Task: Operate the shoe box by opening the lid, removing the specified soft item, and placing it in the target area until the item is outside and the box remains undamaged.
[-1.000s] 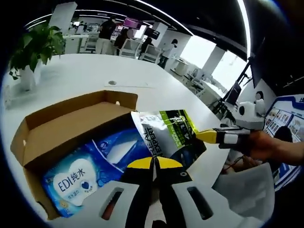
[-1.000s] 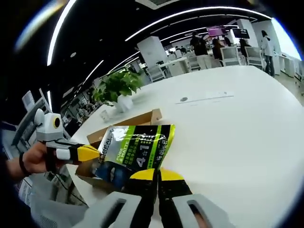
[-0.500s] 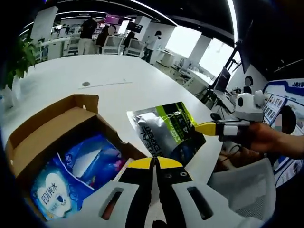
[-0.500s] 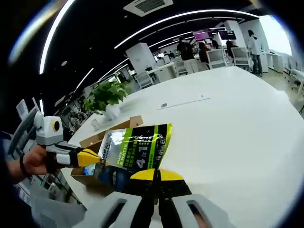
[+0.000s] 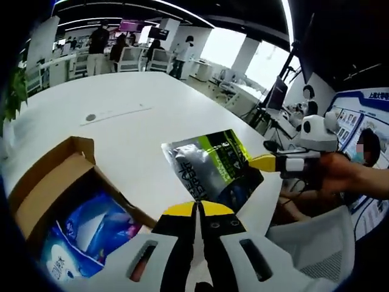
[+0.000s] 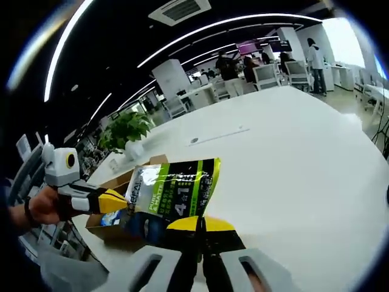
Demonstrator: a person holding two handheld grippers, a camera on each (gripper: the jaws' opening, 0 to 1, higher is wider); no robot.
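Observation:
A green, silver and black soft pouch point(image 5: 214, 170) hangs above the white table, clear of the box. My left gripper point(image 5: 196, 210) is shut on its near edge. From the right, my right gripper point(image 5: 260, 163) pinches the pouch's side edge with yellow tips. In the right gripper view the pouch point(image 6: 176, 193) sits just over my right gripper point(image 6: 199, 224), which is shut on it, and the left gripper point(image 6: 118, 199) holds its left edge. The open cardboard shoe box point(image 5: 53, 165) lies at lower left with a blue pack point(image 5: 85, 234) inside. The box point(image 6: 155, 160) is partly hidden behind the pouch.
The white table point(image 5: 134, 118) stretches away beyond the box, with wide bare room point(image 6: 292, 158) to the right of the pouch. A potted plant point(image 6: 126, 129) stands past the box. A hand point(image 5: 347, 176) holds the right gripper. People and chairs are far back.
The pouch has come out of the box and moved off to the right of it, still held by both grippers. The box now sits further left and lower in the left gripper view.

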